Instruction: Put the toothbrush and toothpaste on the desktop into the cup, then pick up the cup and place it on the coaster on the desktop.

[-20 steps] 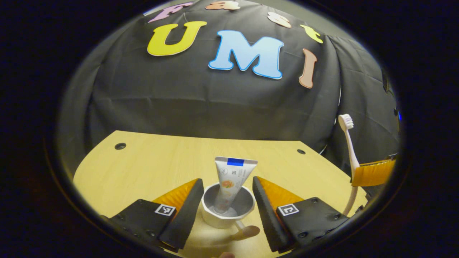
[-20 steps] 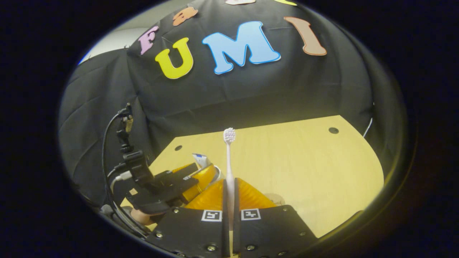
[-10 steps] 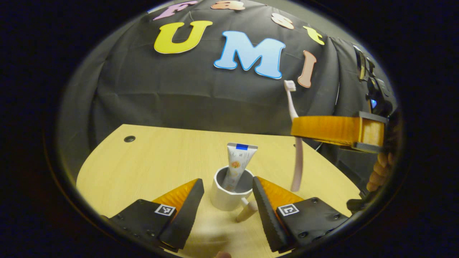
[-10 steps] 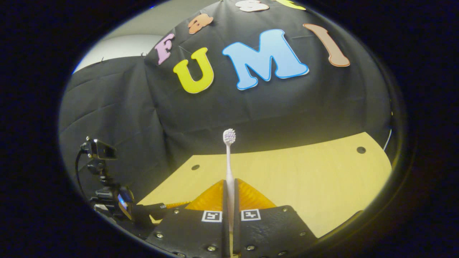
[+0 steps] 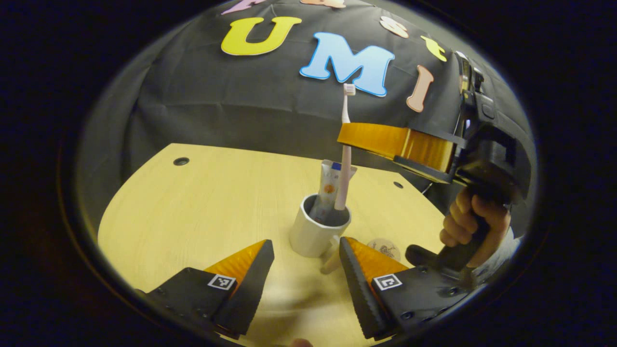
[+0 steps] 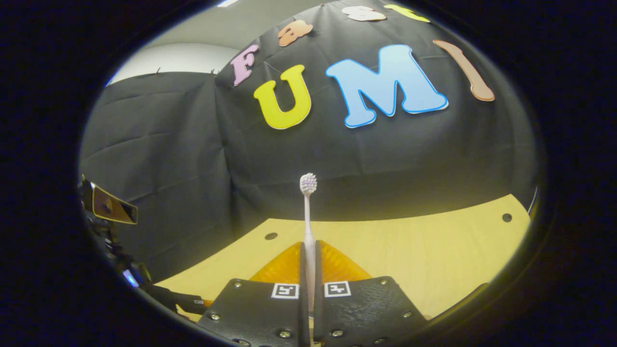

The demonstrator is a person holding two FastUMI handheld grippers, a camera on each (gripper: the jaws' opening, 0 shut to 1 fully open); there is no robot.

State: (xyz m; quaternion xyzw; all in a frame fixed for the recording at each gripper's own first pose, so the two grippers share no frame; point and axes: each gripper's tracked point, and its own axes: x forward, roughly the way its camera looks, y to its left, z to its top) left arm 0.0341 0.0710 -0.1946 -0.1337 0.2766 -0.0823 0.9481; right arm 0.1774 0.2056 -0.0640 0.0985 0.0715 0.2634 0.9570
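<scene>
In the left gripper view a white cup (image 5: 315, 233) stands on the wooden desktop (image 5: 202, 202) with the toothpaste tube (image 5: 329, 185) upright inside it. The pink toothbrush (image 5: 345, 159) hangs upright with its lower end inside the cup's mouth, bristles up. My right gripper (image 5: 348, 140) is shut on its handle above the cup, held by a hand (image 5: 470, 224). My left gripper (image 5: 304, 253) is open just in front of the cup, touching nothing. In the right gripper view the toothbrush (image 6: 308, 212) stands up between the shut fingers of my right gripper (image 6: 308, 250).
A round coaster (image 5: 384, 248) lies on the desktop to the right of the cup, partly behind my left gripper's right finger. The cup's handle (image 5: 331, 258) points toward me. The black cloth wall runs close behind the desk's far edge.
My right gripper carried the toothbrush leftward over the cup and lowered its handle end into it. My left gripper drew back from the cup, which now sits beyond its fingertips.
</scene>
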